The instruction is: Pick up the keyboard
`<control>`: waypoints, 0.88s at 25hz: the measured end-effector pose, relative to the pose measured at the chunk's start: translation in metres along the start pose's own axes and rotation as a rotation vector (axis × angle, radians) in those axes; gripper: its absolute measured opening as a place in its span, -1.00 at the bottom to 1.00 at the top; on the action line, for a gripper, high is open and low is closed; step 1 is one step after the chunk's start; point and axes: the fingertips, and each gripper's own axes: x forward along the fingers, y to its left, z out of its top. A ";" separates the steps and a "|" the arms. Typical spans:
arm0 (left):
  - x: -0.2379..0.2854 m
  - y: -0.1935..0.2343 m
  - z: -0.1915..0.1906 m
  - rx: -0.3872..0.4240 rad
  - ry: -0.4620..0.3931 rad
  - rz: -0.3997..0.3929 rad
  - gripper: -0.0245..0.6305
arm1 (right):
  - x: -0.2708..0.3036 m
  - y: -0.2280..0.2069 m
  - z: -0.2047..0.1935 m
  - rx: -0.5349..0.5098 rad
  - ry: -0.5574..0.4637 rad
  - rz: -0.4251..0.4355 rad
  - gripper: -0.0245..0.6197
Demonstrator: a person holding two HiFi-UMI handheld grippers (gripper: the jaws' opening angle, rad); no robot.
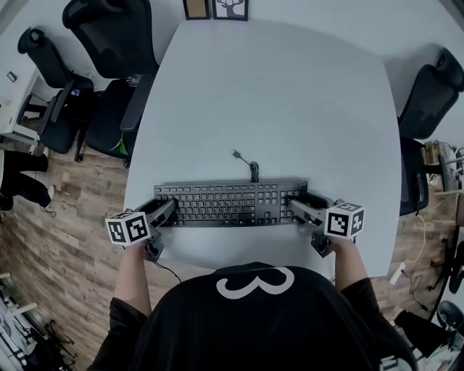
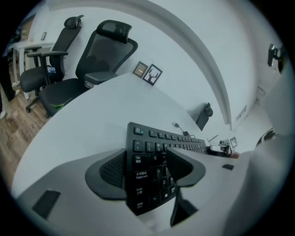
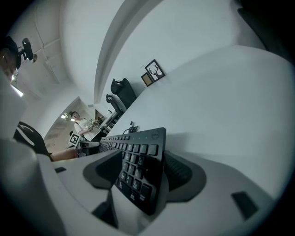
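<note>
A black keyboard (image 1: pixel 230 203) lies flat on the white table (image 1: pixel 275 109), with its cable (image 1: pixel 246 165) running off the far side. My left gripper (image 1: pixel 164 212) straddles its left end. In the left gripper view the Tab and Caps Lock keys (image 2: pixel 143 173) sit between the jaws, which stand wide and close on either side; I see no firm pinch. My right gripper (image 1: pixel 304 209) straddles the right end. In the right gripper view the number-pad end (image 3: pixel 138 173) sits deep between its jaws, which also stand wide.
Black office chairs stand at the table's left (image 1: pixel 109 65) and right (image 1: pixel 428 94). Two small picture frames (image 1: pixel 216 9) lean at the table's far edge. Wooden floor (image 1: pixel 43 253) and a cable lie to my left. The table's near edge is just behind the keyboard.
</note>
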 end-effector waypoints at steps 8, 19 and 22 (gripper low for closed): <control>0.000 0.002 0.001 -0.044 -0.015 -0.019 -0.19 | 0.007 -0.012 -0.006 0.019 0.087 -0.067 -0.31; -0.001 0.004 0.001 -0.055 -0.019 -0.014 -0.21 | 0.009 -0.013 -0.010 0.080 0.157 0.009 -0.39; -0.001 0.006 0.000 -0.059 -0.022 -0.007 -0.22 | 0.010 -0.014 -0.010 0.088 0.151 0.005 -0.39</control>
